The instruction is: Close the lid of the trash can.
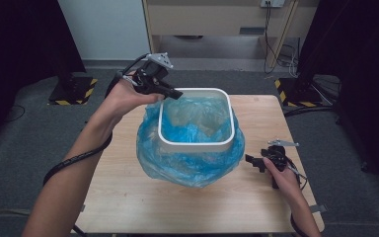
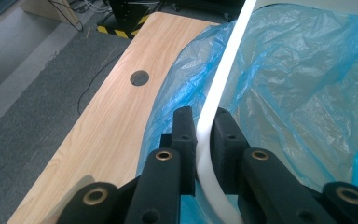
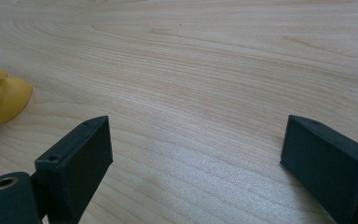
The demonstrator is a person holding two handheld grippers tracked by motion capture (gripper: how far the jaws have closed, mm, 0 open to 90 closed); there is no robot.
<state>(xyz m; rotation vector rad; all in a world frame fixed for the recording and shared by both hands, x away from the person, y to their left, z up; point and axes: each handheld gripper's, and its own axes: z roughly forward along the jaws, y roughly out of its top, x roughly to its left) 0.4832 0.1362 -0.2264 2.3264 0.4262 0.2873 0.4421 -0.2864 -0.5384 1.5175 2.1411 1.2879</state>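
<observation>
So the left gripper is pinching the far-left rim of the white bin, mid-table, probably steadying it so the blue bag can be sorted. The right gripper, jaws spread, idles near the table's right edge.

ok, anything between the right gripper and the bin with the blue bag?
Nothing visible. The right gripper rests open on the table, apart from the blue bag draped over the white bin; bare wood lies between them. The left gripper is already clamped on the bin's rim.
</observation>
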